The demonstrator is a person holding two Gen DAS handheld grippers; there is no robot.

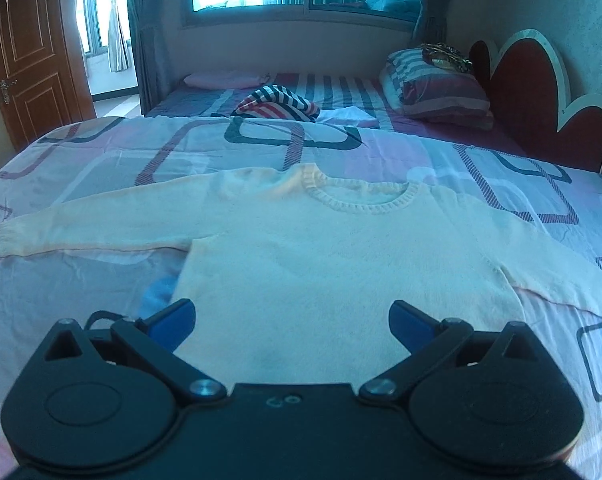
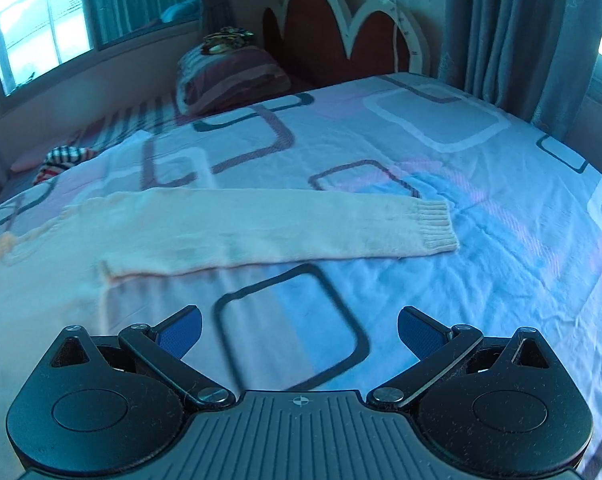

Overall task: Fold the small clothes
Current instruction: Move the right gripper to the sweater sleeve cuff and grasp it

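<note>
Both tongs, left point(image 1: 292, 326) and right point(image 2: 300, 332), have black linkage arms, silver screws and blue fingertip pads point(image 2: 419, 331).

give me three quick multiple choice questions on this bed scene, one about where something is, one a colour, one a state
1. Where does the sweater lie?
A. Spread flat on the bedspread
B. Hung on the door
C. Draped over the pillow

2. What colour are the pads of the right hand-held gripper?
A. Red
B. Blue
C. Yellow

3. How does the left hand-held gripper stand?
A. Shut on a sleeve
B. Shut on nothing
C. Open, holding nothing

Answers:
1. A, body and both sleeves lie spread out on the patterned cover.
2. B, both inner faces show blue in the right wrist view.
3. C, its fingers stand wide apart over the sweater's hem with no cloth between them.
</note>
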